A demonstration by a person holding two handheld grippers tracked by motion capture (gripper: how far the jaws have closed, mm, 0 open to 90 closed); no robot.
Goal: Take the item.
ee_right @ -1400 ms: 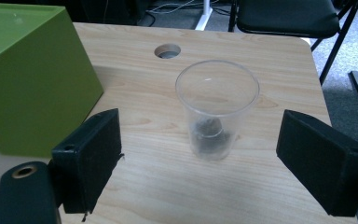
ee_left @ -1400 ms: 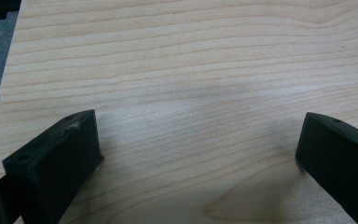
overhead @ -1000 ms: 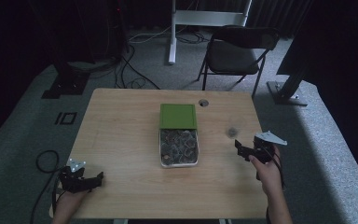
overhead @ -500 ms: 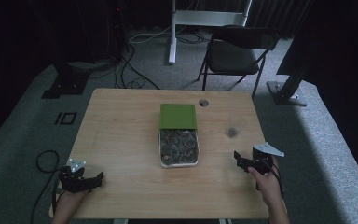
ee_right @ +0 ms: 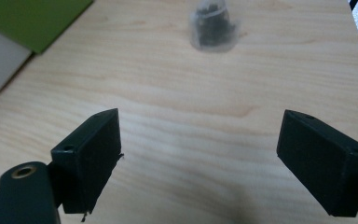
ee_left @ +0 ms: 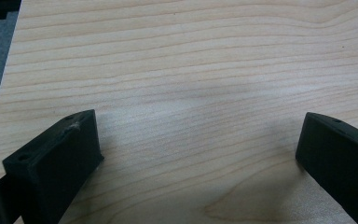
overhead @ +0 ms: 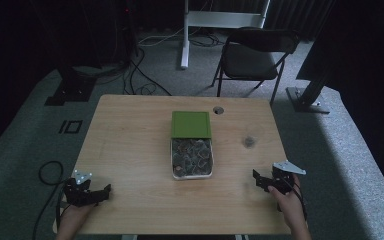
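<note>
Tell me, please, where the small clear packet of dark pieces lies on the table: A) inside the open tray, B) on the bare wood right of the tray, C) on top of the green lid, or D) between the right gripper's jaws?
B: the small clear packet lies alone on the bare wood of the table, right of the open tray, apart from the green lid and ahead of the open right gripper.
</note>
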